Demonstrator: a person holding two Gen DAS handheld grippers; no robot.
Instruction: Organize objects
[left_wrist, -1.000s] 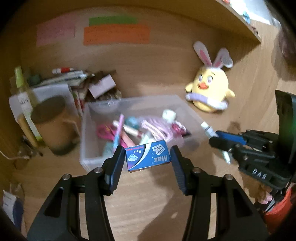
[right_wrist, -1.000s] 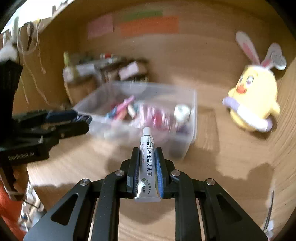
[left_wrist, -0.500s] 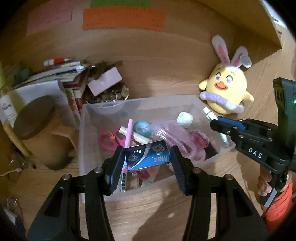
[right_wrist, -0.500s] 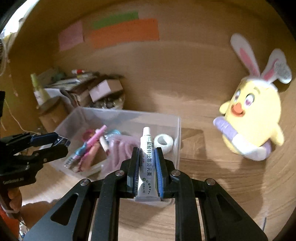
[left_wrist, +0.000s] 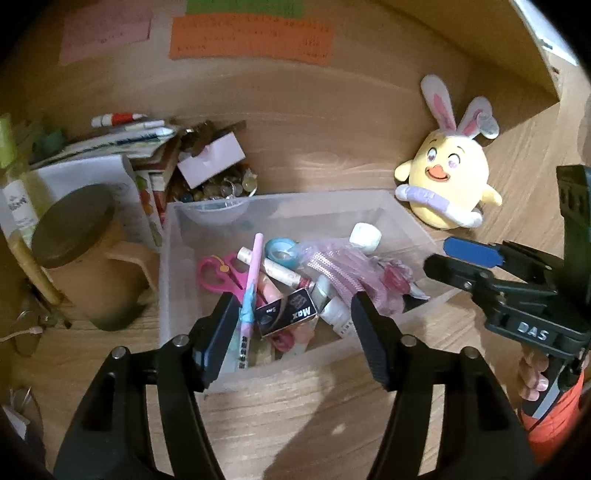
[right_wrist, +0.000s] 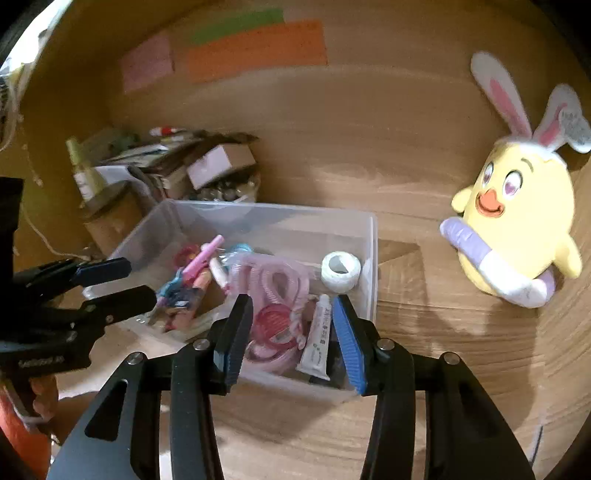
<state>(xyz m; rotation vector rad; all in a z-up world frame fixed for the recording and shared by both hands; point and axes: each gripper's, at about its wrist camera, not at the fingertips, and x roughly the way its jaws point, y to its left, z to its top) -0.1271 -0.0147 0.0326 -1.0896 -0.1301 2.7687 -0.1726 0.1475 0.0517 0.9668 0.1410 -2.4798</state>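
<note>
A clear plastic bin (left_wrist: 173, 280) (right_wrist: 372, 258) on the wooden desk holds pink scissors, pens, tape rolls and a pink coiled cord. My left gripper (left_wrist: 293, 325) hangs over its near edge with jaws opening. The blue "Max" box (left_wrist: 288, 317) lies loose in the bin between the fingers, touching neither pad. My right gripper (right_wrist: 291, 325) is over the bin's right end, jaws also opening. The white ointment tube (right_wrist: 317, 339) rests in the bin close beside the right pad, free of the grip. Each gripper shows in the other's view: right gripper (left_wrist: 437, 256), left gripper (right_wrist: 133, 282).
A yellow bunny-eared plush chick (left_wrist: 443, 184) (right_wrist: 517, 229) sits right of the bin. A lidded brown mug (left_wrist: 81, 251) and a heap of papers, pens and a small box (left_wrist: 147, 155) crowd the left. Coloured notes (left_wrist: 251, 37) hang on the back wall.
Both grippers moved forward over the bin and opened. The blue box dropped out of the left gripper and the tube out of the right; both now lie in the bin.
</note>
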